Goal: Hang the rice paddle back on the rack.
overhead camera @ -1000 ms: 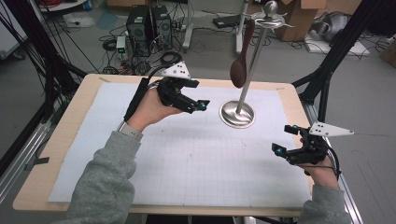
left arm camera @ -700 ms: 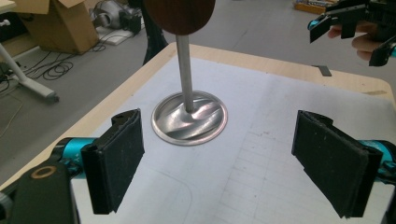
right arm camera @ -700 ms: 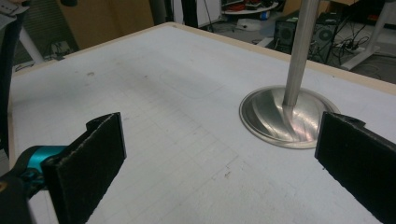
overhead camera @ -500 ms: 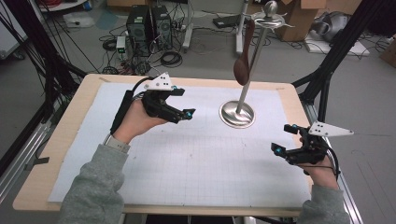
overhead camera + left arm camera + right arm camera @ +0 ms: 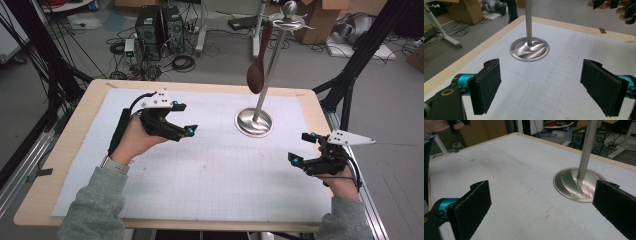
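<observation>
In the high view, the left gripper had moved away from the stand during the last second. One second before, it was near the middle of the frame, close to the round base and under the hanging wooden spoon. Now it was in the left half of the frame, lower over the white mat and well apart from the stand. The right gripper had kept its place at the right edge of the frame, near the table border.

I judged from this that the left hand had finished its work at the stand and was pulling back: the spoon already hung from the hook at the top of the pole, in the upper middle of the frame, and neither gripper touched it.

The jaws of the left gripper stood wide apart with nothing between them; in the left gripper view its two black pads were at the lower left and lower right, and between them only the mat was seen, with the steel base farther up, in the middle of the frame. The right gripper was also open and empty; in the right gripper view the base lay at the right, just behind the right pad, not touching it.
</observation>
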A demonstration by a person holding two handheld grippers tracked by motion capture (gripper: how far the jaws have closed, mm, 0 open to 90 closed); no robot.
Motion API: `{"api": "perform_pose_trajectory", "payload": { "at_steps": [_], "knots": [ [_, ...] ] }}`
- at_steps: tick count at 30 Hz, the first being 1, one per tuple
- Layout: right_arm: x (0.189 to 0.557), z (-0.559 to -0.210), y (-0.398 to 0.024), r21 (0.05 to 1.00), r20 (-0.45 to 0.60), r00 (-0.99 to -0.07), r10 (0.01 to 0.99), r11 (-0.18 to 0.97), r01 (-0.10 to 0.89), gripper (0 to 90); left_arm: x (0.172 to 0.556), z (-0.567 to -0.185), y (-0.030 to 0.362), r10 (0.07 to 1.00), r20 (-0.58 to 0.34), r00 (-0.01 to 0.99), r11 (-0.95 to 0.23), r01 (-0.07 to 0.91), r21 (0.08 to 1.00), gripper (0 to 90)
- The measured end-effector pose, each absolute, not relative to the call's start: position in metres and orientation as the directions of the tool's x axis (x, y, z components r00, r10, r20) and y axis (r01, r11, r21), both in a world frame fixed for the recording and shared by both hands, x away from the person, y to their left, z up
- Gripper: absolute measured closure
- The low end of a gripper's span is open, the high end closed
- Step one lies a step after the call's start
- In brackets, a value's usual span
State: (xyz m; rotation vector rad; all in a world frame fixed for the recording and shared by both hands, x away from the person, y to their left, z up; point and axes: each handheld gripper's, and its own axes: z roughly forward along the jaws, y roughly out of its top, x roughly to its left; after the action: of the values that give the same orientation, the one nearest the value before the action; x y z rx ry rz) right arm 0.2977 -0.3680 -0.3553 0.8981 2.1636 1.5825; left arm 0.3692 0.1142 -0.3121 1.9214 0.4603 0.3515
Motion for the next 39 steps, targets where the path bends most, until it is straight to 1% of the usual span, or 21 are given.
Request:
{"api": "perform_pose_trajectory", "payload": {
  "at_steps": [13,19,27,39],
  "knots": [
    [0.302,-0.354,-0.362,0.936,0.105,-0.764,0.637,0.197,0.293,0.4,0.36,-0.331,0.145,0.516,0.009,0.856,-0.323,0.185,0.928,17.1],
    [0.303,-0.352,-0.36,0.938,0.102,-0.762,0.639,0.193,0.287,0.4,0.354,-0.341,0.17,0.558,-0.023,0.83,-0.283,0.216,0.935,16.4],
    [0.306,-0.353,-0.357,0.939,0.1,-0.766,0.636,0.195,0.284,0.4,0.346,-0.351,0.193,0.598,-0.022,0.801,-0.271,0.227,0.935,16.4],
    [0.309,-0.355,-0.355,0.935,0.104,-0.764,0.636,0.199,0.293,0.4,0.332,-0.365,0.214,0.633,-0.023,0.774,-0.242,0.227,0.943,16.3]
  ]
}}
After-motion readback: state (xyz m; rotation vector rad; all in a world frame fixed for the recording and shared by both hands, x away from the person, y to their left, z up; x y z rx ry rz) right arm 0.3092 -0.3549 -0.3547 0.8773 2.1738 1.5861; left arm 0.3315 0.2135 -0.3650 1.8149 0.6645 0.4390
